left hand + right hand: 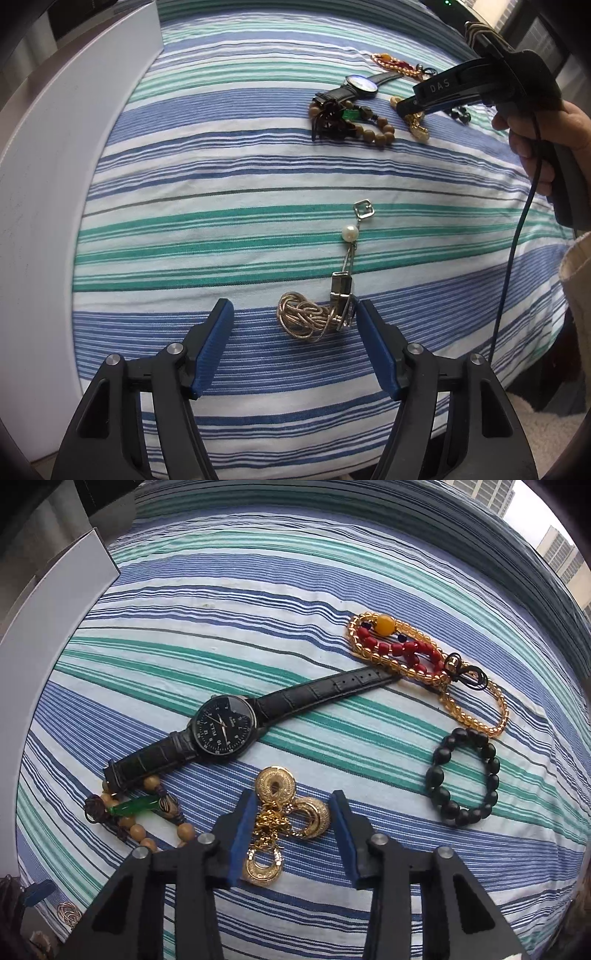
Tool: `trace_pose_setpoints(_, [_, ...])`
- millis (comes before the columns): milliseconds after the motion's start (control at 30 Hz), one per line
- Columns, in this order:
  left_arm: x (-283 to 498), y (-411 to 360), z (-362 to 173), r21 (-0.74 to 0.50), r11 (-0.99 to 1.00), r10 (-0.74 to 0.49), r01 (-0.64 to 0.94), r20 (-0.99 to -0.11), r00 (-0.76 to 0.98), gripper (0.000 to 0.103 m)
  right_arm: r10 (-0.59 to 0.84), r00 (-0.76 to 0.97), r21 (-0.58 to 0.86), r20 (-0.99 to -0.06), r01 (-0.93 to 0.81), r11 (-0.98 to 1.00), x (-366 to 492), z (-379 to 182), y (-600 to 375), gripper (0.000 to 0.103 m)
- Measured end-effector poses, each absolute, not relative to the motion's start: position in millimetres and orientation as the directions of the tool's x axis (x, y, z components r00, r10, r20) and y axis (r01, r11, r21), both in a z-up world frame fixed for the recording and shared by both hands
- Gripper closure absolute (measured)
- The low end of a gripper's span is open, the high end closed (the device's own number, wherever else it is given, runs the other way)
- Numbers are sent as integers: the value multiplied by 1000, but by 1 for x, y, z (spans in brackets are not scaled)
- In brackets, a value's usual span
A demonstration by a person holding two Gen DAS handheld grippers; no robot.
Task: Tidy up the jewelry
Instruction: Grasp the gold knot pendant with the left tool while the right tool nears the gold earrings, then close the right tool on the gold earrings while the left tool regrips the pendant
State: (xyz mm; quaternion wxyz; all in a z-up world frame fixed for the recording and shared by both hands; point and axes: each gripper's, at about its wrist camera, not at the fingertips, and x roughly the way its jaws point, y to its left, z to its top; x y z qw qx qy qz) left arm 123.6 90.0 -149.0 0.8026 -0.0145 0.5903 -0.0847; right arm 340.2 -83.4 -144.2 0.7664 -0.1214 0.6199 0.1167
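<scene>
Hovering steeply over jewelry on the striped cloth [221, 184].
Left gripper [293, 328] spread around the rose-gold chain [306, 319]; right gripper [291, 823] parted, straddling gold earrings [284, 812], pads not visibly pressing.

Striped bed [258, 602] with jewelry.
On it: watch [221, 731], wooden beads [147, 823], gold earrings [280, 812], black bracelet [461, 775], amber beads [424, 661], chain [314, 317].
</scene>
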Motion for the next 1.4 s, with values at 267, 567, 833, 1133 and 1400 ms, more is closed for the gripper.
trace_pose_setpoints(267, [103,99,-135,-116,982,-156,147,-941,301,27,125,176,62,-976,-329,942,313,-112,-113,87])
trace_pose_setpoints(567, [100,86,-139,-106,971,-167,215,-943,288,27,179,64,156,-982,-266,951,270,-109,-174,87])
trace_pose_setpoints(833, [110,73,-148,-100,963,-166,249,-951,260,24,174,22,166,-984,-209,964,270,-124,-198,56])
trace_pose_setpoints(1133, [112,84,-149,-171,966,-218,194,-942,256,103,74,70,41,-995,-389,920,243,-129,-166,75])
trace_pose_setpoints(1400, [108,98,-109,-198,967,-244,157,-894,375,103,175,131,110,-976,-395,912,236,-71,-173,76])
